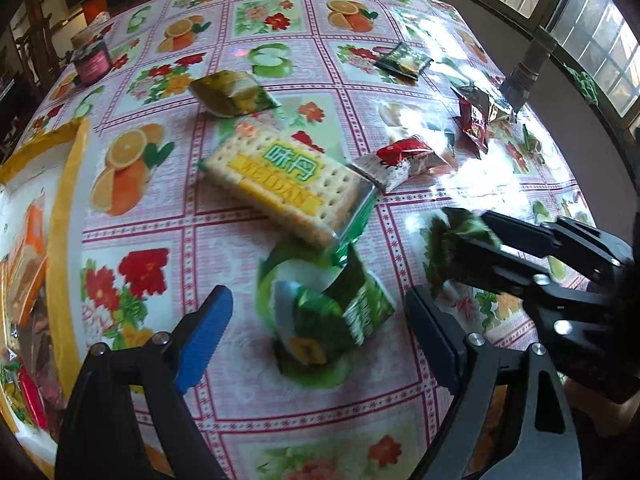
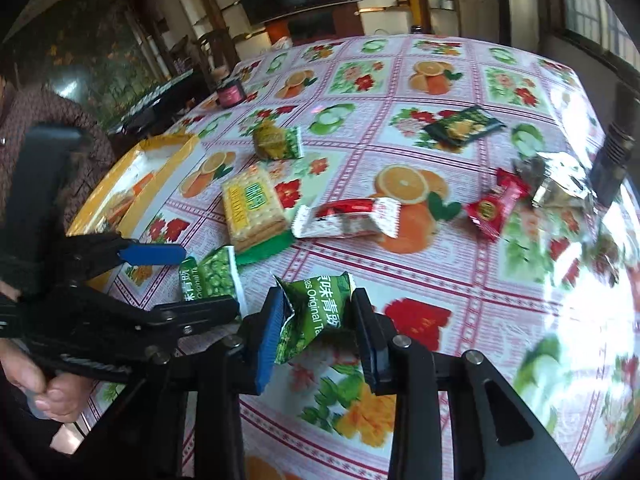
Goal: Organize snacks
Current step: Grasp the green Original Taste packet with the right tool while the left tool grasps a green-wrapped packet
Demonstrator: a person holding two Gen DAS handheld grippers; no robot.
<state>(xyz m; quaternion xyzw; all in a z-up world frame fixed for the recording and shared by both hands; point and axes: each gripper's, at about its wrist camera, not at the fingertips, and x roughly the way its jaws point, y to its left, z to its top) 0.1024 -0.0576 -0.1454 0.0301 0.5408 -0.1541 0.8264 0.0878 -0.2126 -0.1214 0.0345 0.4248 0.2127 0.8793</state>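
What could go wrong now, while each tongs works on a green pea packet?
1. The right tongs pinch their green pea packet near one crumpled end; it may slip out when lifted.
2. The left tongs are open around a second pea packet, which overlaps the cracker pack; closing could drag that too.
3. Both tongs are close together and might bump.

Green pea packet (image 2: 316, 316), creased, is sitting pinched between two gripper pads. A second green pea packet (image 1: 340, 312) is lying flat on the tablecloth, just beside it. Cracker pack (image 1: 280, 184) with a yellow and green label is lying flat, its green end touching the second packet. Red-and-white wrapped bar (image 2: 344, 218) is resting near the crackers. Green biscuit packet (image 2: 278, 142), dark packet (image 2: 464, 126) and small red packet (image 2: 490, 210) are lying farther off, well apart.
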